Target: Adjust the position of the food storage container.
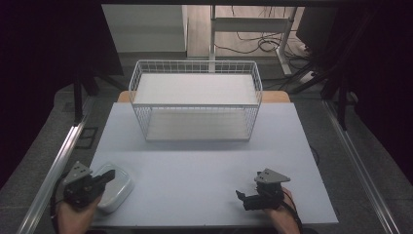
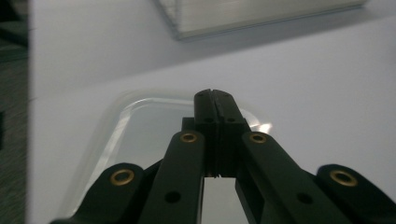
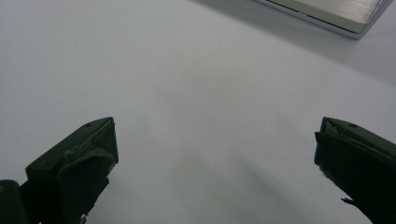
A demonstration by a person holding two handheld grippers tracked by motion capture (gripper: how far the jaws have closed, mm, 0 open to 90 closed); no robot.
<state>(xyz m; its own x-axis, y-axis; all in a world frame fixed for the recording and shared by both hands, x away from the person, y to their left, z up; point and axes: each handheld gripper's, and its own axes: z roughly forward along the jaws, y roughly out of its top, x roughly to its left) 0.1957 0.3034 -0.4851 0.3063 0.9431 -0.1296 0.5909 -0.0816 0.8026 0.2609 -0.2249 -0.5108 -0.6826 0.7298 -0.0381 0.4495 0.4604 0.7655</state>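
A shallow translucent white container [image 1: 120, 187] with rounded corners lies at the table's front left corner. My left gripper [image 1: 110, 174] hangs over it with its jaws pressed together and nothing visible between them. In the left gripper view the shut tips [image 2: 213, 95] reach the container's [image 2: 138, 127] far rim; I cannot tell whether they touch it. My right gripper [image 1: 242, 196] is at the front right, held low over bare table. Its jaws stand wide apart in the right gripper view [image 3: 217, 135], with nothing between them.
A white wire basket [image 1: 195, 62] stands at the back middle of the white table [image 1: 204, 165], with a pale flat panel across its top and another on its bottom. Its corner [image 3: 336, 14] shows ahead of the right gripper. Dark floor and metal rails flank the table.
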